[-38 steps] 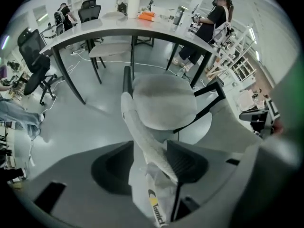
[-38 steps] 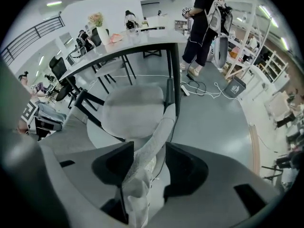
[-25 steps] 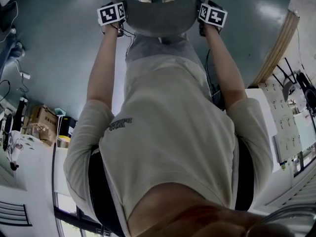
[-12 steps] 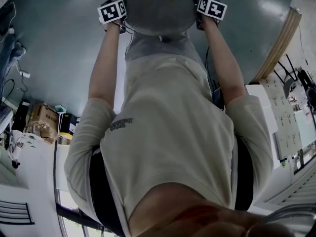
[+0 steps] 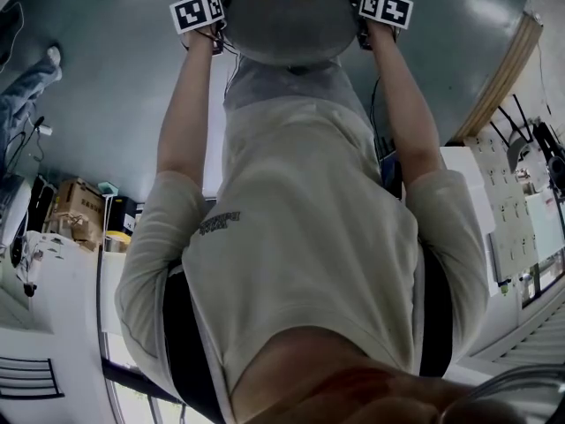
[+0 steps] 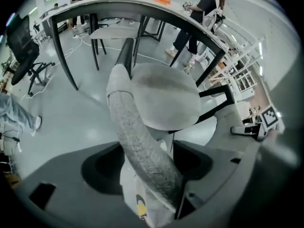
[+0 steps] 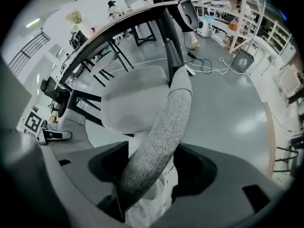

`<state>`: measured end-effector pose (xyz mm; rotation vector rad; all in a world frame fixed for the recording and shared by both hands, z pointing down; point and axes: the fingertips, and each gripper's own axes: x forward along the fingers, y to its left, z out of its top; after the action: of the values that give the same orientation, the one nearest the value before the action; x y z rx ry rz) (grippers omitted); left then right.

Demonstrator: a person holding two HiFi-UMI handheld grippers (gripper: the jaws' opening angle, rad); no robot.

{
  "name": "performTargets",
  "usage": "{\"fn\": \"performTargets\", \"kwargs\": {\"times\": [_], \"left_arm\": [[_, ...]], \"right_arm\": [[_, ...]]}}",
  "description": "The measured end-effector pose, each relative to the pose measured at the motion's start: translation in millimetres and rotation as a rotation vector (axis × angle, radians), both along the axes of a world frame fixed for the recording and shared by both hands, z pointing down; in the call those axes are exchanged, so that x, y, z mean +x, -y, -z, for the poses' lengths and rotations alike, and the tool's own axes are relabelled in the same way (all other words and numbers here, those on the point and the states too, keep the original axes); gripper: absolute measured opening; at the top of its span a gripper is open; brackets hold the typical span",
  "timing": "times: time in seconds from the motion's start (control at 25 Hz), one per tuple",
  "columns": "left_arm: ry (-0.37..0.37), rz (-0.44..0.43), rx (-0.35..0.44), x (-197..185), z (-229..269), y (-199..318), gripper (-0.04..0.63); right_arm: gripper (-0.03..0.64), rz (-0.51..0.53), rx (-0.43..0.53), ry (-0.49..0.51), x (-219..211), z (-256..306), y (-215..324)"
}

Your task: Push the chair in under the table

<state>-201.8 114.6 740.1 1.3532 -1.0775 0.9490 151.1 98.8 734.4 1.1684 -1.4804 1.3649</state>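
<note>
Mostly done, by the look of it. The chair (image 6: pixel 161 99) sits right at the table (image 6: pixel 142 7). In both gripper views its grey seat (image 7: pixel 133 94) lies just below the curved tabletop edge, between the black table legs (image 6: pixel 61 51). The front looks tucked under, but how deep it goes I cannot tell from these angles. The backrest (image 6: pixel 137 146) rim is on the near side, outside the table, and runs up through both claws. On the left gripper (image 6: pixel 152 182) the jaws are wide and opening. The rim sits between them with dark gaps either side, so the pads do not look pressed on it. The right gripper (image 7: pixel 149 175) is the same, with jaws wide and opening around the other end of the rim and no clamp visible. The head view shows both arms (image 5: pixel 185 104) stretched down to the chair, with a marker cube (image 5: pixel 196 12) on each side of the seat. Judgement: the push looks finished or nearly so, and the release step is in hand. What is left is getting both claws clear of the backrest, plus maybe a last nudge if the seat is not fully under, which I can't confirm.
</note>
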Motion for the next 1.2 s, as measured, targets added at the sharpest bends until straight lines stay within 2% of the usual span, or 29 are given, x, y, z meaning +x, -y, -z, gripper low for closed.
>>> {"fn": "performTargets", "kwargs": {"times": [0.24,0.64,0.92,1.2], "left_arm": [[0.015,-0.027,-0.006,9,7,-1,0.285],[0.082,-0.010,0.012,14,15,-2,0.219],[0.080,0.033,0.035,11,16,-4,0.198],[0.061,0.082,0.061,8,7,23,0.190]], "right_arm": [[0.275,0.047,-0.010,0.008,6,3,-2],[0.198,0.006,0.011,-0.039,26,10,-3],[0.185,-0.021,0.038,-0.036,27,11,-5],[0.179,-0.043,0.075,-0.030,25,3,26]]}}
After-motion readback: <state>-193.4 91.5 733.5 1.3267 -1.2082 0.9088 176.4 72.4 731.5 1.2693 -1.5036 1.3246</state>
